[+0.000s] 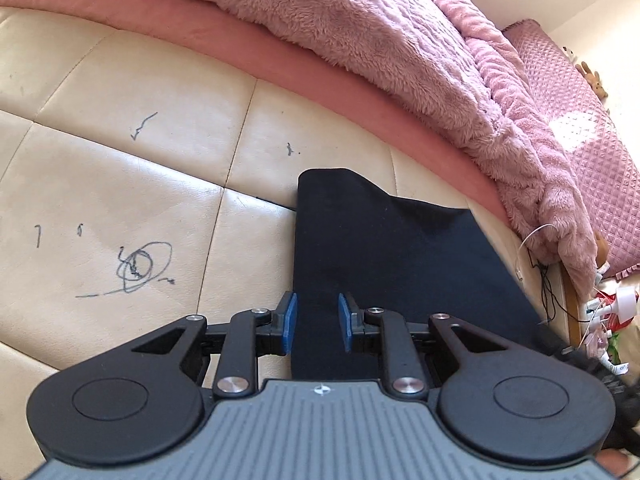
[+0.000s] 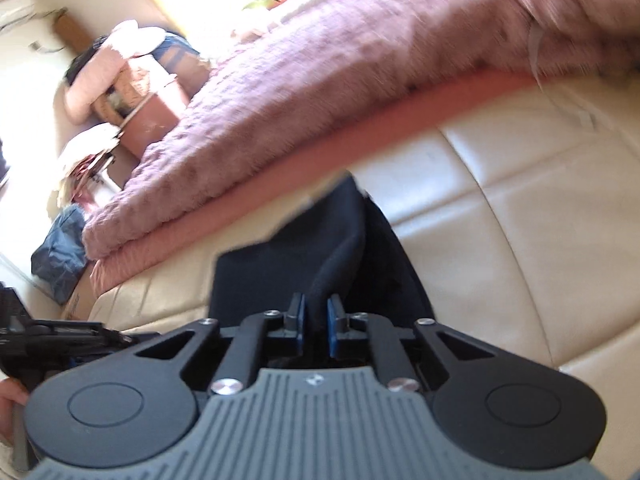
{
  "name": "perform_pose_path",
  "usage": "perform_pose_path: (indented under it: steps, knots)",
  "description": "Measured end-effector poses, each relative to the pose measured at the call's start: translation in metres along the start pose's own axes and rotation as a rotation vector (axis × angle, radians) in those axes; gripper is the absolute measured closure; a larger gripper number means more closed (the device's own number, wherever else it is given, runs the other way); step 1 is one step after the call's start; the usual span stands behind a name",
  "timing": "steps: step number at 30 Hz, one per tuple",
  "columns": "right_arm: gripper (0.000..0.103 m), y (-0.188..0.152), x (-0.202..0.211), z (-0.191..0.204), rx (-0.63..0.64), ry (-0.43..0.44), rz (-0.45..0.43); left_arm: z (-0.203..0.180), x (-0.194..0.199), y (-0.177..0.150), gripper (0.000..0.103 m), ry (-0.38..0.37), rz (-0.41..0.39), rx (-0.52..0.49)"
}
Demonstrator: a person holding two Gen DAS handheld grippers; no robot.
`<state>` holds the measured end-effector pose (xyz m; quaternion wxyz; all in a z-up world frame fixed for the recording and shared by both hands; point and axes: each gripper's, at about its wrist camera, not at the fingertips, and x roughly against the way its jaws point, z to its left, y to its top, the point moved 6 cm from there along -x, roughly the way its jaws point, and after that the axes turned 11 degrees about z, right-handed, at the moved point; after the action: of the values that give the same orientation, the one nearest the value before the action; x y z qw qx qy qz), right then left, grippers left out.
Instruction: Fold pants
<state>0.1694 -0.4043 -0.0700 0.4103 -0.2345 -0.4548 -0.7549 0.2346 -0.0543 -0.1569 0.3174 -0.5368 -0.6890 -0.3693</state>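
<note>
While the pants (image 1: 400,264) already lie as a narrow dark strip on the cream padded surface (image 1: 120,184), just beside the pink blanket (image 1: 360,40), you look partway through the fold — the legs seem laid together, though you cannot tell how many layers there are. What is left, by my judgement, is folding the strip across its length.

Your right gripper (image 2: 316,324) has its fingers pressed together on a raised ridge of the dark cloth — pinching it, with the fabric tenting up toward the fingers. Your left gripper (image 1: 317,322) has its fingers spread a little, above the strip's near end and on nothing.

Its long axis runs away from your left gripper toward the blanket's edge.
</note>
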Motion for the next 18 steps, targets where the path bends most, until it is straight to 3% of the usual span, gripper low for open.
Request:
perform_pose_path:
  steps: [3, 6, 9, 18]
  knots:
    - [0.098, 0.01, 0.023, 0.011, 0.064, -0.075, -0.063, -0.002, 0.0, -0.001, 0.079, -0.004, -0.006, -0.017]
    - [0.098, -0.006, -0.001, -0.032, -0.035, -0.165, 0.018, -0.003, -0.006, -0.003, 0.079, -0.005, 0.003, -0.029]
    - [0.098, -0.025, -0.029, -0.067, -0.05, -0.258, 0.061, -0.007, -0.013, -0.003, 0.079, -0.002, 0.014, -0.047]
    - [0.098, -0.02, -0.054, -0.086, 0.027, -0.357, 0.063, -0.046, -0.04, 0.016, 0.082, 0.019, -0.031, -0.178]
